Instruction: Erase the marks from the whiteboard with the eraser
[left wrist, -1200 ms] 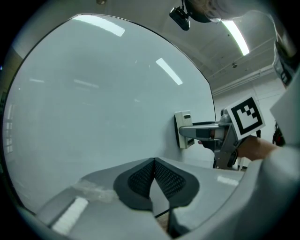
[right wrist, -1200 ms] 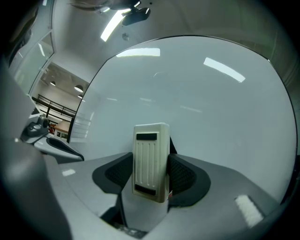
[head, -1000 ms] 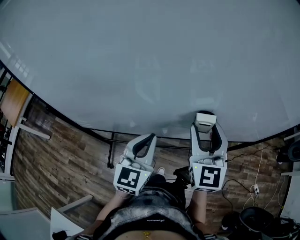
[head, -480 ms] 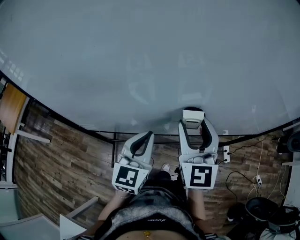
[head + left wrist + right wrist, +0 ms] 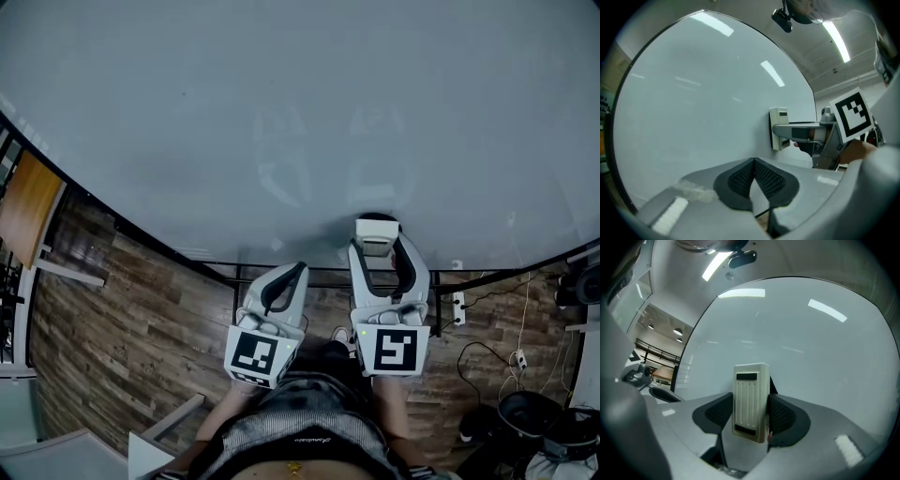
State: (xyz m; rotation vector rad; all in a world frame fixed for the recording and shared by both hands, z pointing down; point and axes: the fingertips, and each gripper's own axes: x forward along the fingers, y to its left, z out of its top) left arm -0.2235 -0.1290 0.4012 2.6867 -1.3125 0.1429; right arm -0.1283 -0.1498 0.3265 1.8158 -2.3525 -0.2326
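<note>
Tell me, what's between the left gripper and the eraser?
Nothing. In the left gripper view, the stretch from the shut left gripper to the eraser is bare, with only whiteboard behind it.

The whiteboard is plain pale grey-white. Against it, the eraser is cream, ribbed, with 2 dark bars. The left hand-held gripper and right hand-held gripper are light grey, with black mesh-patterned pads and black-and-white square markers. Below the whiteboard, the floor shows brown wood planks.
</note>
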